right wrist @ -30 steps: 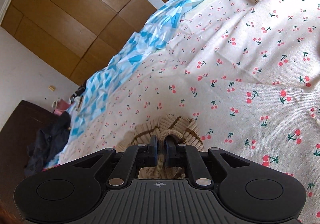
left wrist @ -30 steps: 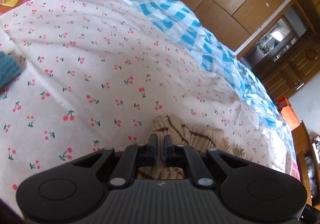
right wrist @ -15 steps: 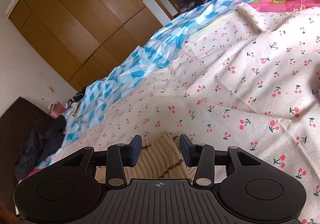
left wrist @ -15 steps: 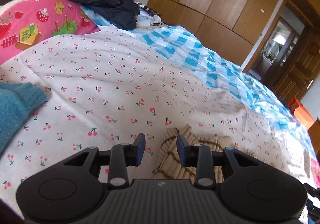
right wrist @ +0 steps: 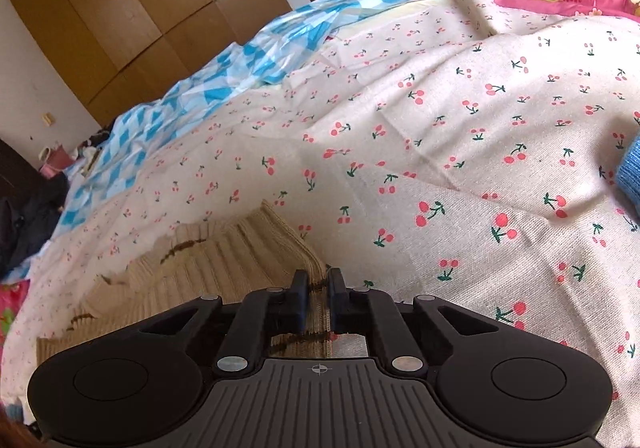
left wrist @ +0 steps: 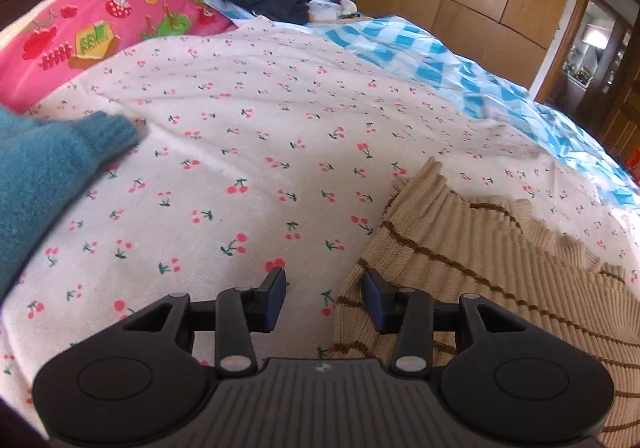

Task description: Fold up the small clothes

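Beige striped knit [left wrist: 472, 248] crumpled on bedsheet [left wrist: 260, 151]

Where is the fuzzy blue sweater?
The blue sweater lies on the cherry-print sheet at the far left of the left wrist view, just below the pink pillow. It is well apart from the beige striped sweater.

Both the left gripper [left wrist: 325, 298] and the right gripper [right wrist: 318, 298] are matte black, each with a wide ribbed body carrying a small white crosshair mark at its front centre. A round recessed disc sits on either side of each body. Slotted linkage arms on silver pivot screws lead to dark blue finger pads [left wrist: 276, 298].
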A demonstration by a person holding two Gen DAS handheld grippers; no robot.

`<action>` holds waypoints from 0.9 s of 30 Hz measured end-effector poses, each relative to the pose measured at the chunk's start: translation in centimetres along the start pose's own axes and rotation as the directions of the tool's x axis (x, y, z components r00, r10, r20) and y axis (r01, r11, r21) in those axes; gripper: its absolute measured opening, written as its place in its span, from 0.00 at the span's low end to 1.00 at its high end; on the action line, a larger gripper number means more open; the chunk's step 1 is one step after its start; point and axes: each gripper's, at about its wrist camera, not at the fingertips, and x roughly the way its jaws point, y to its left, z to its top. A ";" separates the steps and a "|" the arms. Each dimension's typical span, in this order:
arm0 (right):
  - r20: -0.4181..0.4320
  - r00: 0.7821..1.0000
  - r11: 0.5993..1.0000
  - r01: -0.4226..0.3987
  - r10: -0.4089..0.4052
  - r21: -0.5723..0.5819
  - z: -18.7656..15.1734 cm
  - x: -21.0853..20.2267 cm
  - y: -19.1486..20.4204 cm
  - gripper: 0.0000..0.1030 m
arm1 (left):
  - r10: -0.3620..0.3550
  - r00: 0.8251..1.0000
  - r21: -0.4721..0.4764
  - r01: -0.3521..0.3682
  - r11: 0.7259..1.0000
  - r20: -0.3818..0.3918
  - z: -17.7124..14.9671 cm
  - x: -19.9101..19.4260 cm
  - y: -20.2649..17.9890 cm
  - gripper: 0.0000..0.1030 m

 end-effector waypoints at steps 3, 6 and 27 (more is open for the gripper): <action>0.005 0.999 0.998 0.037 -0.036 -0.059 0.0 -0.3 1.0 0.15 | 0.020 1.000 -0.033 -0.021 0.999 -0.013 -0.1 -0.1 0.6 0.46; 0.043 0.997 0.994 0.060 -0.057 -0.089 0.4 -1.5 1.9 0.18 | 0.043 0.999 -0.052 -0.044 0.998 -0.024 -0.3 -0.6 1.3 0.45; -0.207 0.967 0.890 -0.221 0.147 -0.400 -8.1 -1.7 19.7 0.26 | -0.097 0.993 -0.113 0.088 0.990 -0.070 -3.7 -5.5 4.3 0.45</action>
